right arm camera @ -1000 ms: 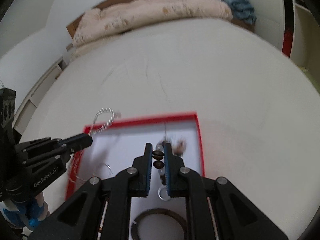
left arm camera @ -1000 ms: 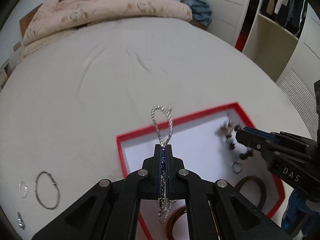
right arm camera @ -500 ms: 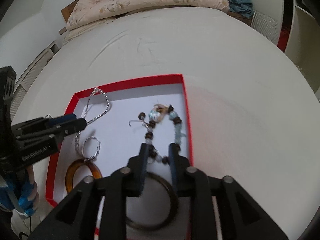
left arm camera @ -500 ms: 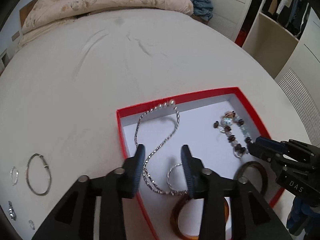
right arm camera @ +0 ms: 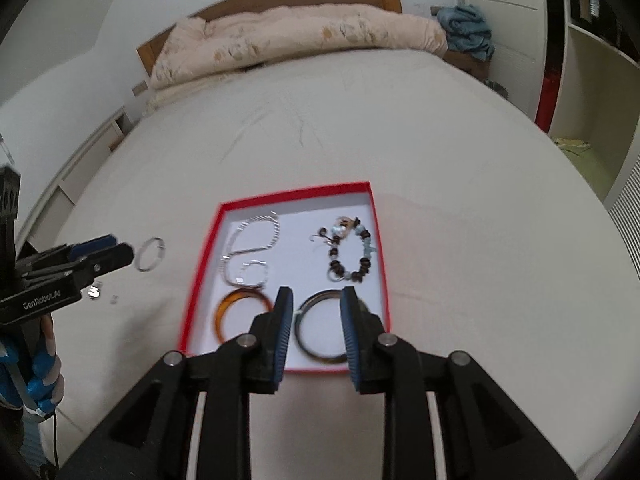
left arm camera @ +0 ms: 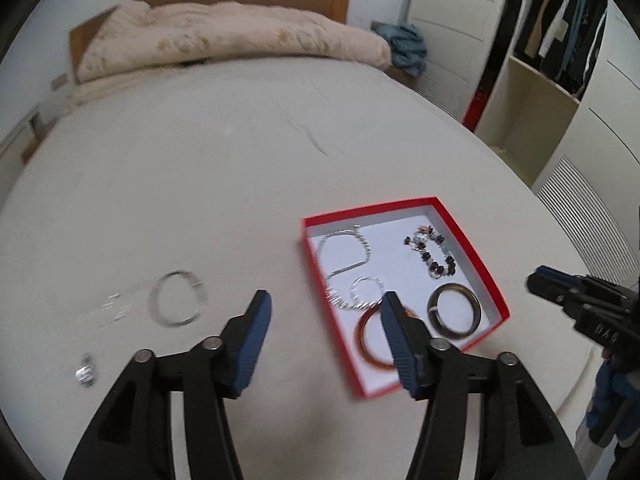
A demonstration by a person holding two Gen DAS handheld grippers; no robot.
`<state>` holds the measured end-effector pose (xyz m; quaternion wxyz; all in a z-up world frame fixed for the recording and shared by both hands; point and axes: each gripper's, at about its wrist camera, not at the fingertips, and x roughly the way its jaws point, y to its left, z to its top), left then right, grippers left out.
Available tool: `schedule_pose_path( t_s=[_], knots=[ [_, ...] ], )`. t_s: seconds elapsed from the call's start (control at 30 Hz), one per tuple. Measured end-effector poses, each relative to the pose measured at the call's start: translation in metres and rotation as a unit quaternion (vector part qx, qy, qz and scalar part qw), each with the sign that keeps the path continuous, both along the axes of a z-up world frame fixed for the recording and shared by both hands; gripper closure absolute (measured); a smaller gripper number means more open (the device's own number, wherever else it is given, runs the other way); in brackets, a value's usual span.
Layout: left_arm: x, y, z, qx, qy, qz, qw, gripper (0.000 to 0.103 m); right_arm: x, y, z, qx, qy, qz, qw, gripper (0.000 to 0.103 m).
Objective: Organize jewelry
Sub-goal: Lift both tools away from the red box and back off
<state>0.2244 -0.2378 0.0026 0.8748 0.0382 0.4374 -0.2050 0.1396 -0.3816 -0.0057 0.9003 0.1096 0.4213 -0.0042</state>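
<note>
Red-rimmed box [left arm camera: 472,248] sits on the bed [left arm camera: 200,184] in the left wrist view, holding a silver chain [left arm camera: 348,268], a beaded bracelet [left arm camera: 434,256], an amber bangle [left arm camera: 366,340] and a dark bangle [left arm camera: 454,314]. The left gripper [left arm camera: 324,336] hovers with its jaws spread wide and empty. To its left, outside the box, lie a silver ring bangle [left arm camera: 178,304] and a few small blurred silver pieces [left arm camera: 86,374].

From the right wrist view, the right gripper [right arm camera: 316,334] hangs over the box's near edge, jaws well apart, holding nothing. By my reading, four pieces are stowed and the loose silver ones remain.
</note>
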Motion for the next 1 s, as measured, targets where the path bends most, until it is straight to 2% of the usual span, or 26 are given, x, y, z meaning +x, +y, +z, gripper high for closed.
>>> schedule_pose_path(
  t_s=[0.07,0.17,0.53,0.73,1.0],
  knots=[
    [-0.02,0.018,0.016,0.003,-0.011,0.016,0.9998,0.041,-0.019,0.007,0.015,-0.001,-0.01,-0.004,1.0,0.078],
    [-0.05,0.038,0.032,0.011,-0.027,0.036,0.9989,0.037,-0.043,0.022,0.033,0.003,-0.025,-0.007,1.0,0.069],
    [-0.16,0.087,0.072,0.02,-0.094,0.08,0.9921,0.036,-0.114,0.08,0.078,0.003,-0.064,0.0,0.998,0.069],
    [-0.207,0.11,0.078,0.019,-0.112,0.099,0.9886,0.036,-0.147,0.111,0.091,-0.001,-0.078,0.01,0.997,0.069],
    [-0.247,0.13,0.08,0.025,-0.133,0.12,0.9835,0.036,-0.183,0.139,0.099,-0.014,-0.088,0.019,0.996,0.069]
  ],
)
